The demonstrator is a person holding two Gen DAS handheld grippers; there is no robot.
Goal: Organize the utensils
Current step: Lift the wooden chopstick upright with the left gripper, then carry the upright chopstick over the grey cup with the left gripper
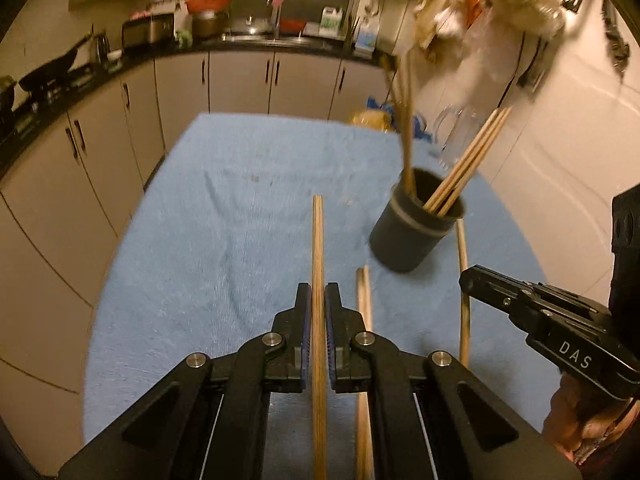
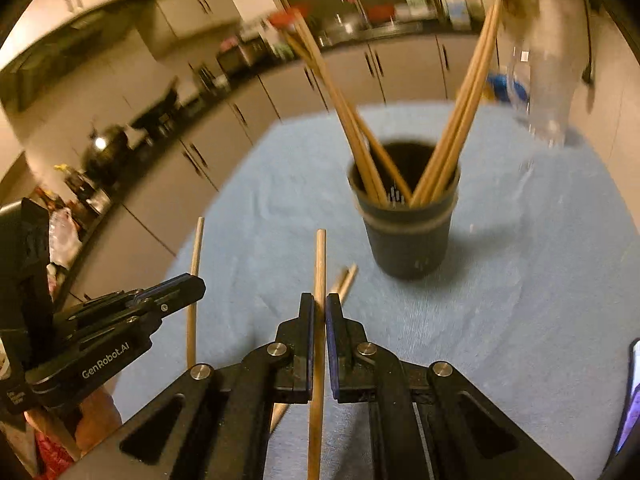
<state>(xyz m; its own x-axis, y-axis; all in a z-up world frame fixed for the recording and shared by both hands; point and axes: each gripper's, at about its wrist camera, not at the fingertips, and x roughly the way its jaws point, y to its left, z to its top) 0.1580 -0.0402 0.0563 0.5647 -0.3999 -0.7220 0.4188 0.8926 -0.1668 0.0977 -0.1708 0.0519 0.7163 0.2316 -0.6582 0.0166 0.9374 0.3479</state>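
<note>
— How many chopsticks do you hold?
— Two. My left tool (image 1: pixel 318 304) pinches one chopstick (image 1: pixel 318 240), my right tool (image 2: pixel 319 314) pinches another chopstick (image 2: pixel 320 264).
— And the rest?
— One loose chopstick (image 1: pixel 363 296) lies on the blue surface (image 1: pixel 208 240). The black cup (image 2: pixel 406 232) holds two blurry bunches; I can't count those.
</note>
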